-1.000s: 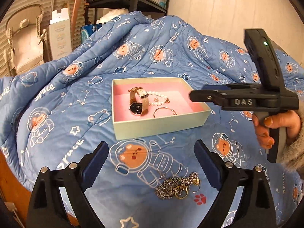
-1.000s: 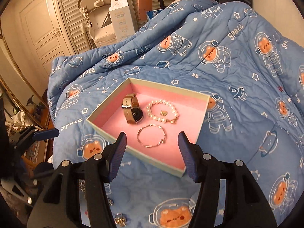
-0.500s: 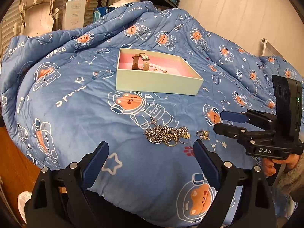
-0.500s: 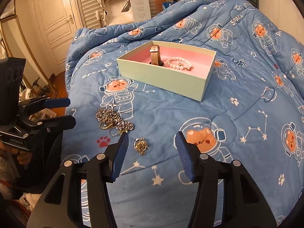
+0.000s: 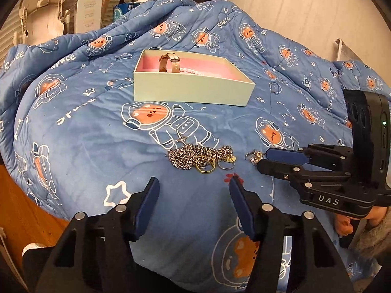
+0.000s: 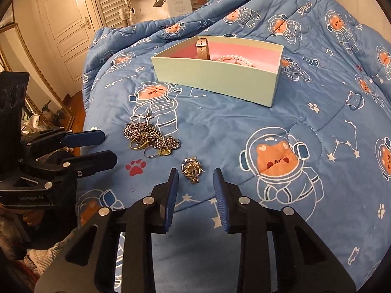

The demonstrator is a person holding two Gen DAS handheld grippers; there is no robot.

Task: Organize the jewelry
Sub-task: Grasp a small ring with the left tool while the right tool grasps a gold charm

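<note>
A pale green box (image 5: 193, 90) with a pink lining sits on the blue quilt and holds a watch (image 5: 169, 61) and a pearl bracelet (image 5: 191, 71); the box also shows in the right wrist view (image 6: 217, 78). A heap of silver chain with gold rings (image 5: 201, 158) lies nearer, also in the right wrist view (image 6: 151, 138). A small gold trinket (image 6: 191, 168) lies just ahead of my open right gripper (image 6: 195, 182), which shows from the side in the left wrist view (image 5: 264, 160). My left gripper (image 5: 194, 189) is open and empty, just short of the chain heap.
The quilt (image 5: 85, 127) drops off at its near left edge to a wooden floor (image 5: 29, 210). A white carton (image 5: 89, 7) and shelving stand behind the bed. A panelled door (image 6: 66, 24) is at the left of the right wrist view.
Both grippers have pulled back from the box and dropped low toward the loose jewelry. The right gripper has closed in on the small gold trinket. Both stay open.
</note>
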